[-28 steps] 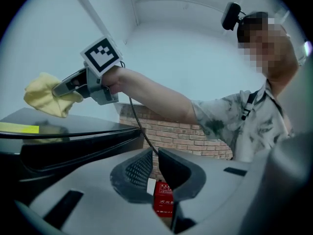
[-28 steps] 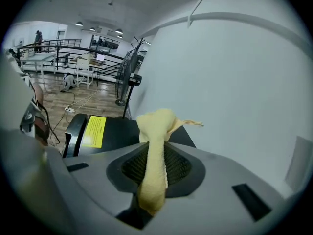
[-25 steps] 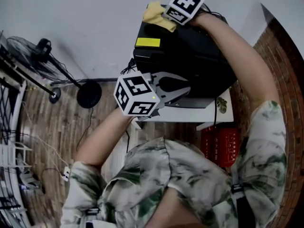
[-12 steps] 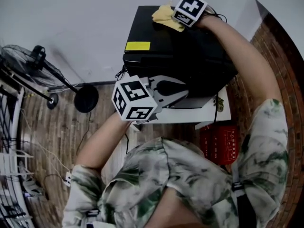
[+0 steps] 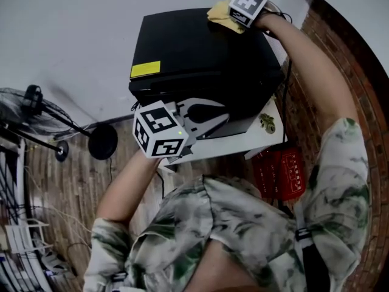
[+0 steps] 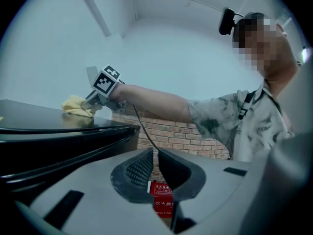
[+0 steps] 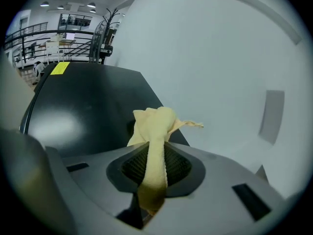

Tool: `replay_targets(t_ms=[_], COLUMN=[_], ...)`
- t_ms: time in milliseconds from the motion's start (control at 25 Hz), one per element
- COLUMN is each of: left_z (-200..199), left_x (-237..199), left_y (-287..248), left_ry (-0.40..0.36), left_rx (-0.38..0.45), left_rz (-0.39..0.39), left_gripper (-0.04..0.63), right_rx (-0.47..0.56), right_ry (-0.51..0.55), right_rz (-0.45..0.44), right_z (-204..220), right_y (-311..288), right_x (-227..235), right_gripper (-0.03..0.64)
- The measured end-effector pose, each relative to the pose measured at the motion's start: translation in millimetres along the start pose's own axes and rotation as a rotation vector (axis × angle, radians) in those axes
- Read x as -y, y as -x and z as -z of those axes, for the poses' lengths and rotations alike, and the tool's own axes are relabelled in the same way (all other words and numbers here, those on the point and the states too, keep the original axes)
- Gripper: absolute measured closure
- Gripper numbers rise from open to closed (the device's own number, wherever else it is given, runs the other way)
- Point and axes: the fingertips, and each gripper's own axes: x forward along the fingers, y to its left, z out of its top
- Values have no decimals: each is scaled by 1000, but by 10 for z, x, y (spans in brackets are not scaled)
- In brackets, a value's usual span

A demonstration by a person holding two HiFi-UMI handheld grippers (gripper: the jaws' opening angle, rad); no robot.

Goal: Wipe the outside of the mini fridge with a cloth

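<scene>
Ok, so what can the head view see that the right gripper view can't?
Only the head view shows the left tongs, shut and empty, the floor fan, the red box and the person's patterned shirt. Only the right gripper view shows how the right tongs pinch the yellow cloth between them, plus a far-off railing. Both show that cloth resting on top of the black mini fridge, and the fridge's yellow sticker.
</scene>
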Motion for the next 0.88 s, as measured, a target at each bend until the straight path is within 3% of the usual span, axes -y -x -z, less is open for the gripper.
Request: replay_targets(t_ms=[400, 560, 880], left_z=[64, 57, 105], left_x=[65, 95, 226], left_y=[-59, -4, 217], left_ry=[-7, -17, -53], left_rx=[-8, 1, 10], left_rz=[34, 36, 17], left_gripper=[566, 566, 566], right_rx=[-53, 18, 164], right_ry=[-97, -127, -200], right_rz=[73, 88, 140], right_z=[607, 554, 478], right_y=[135, 132, 714], right_x=[291, 356, 327], right_gripper=[531, 531, 531])
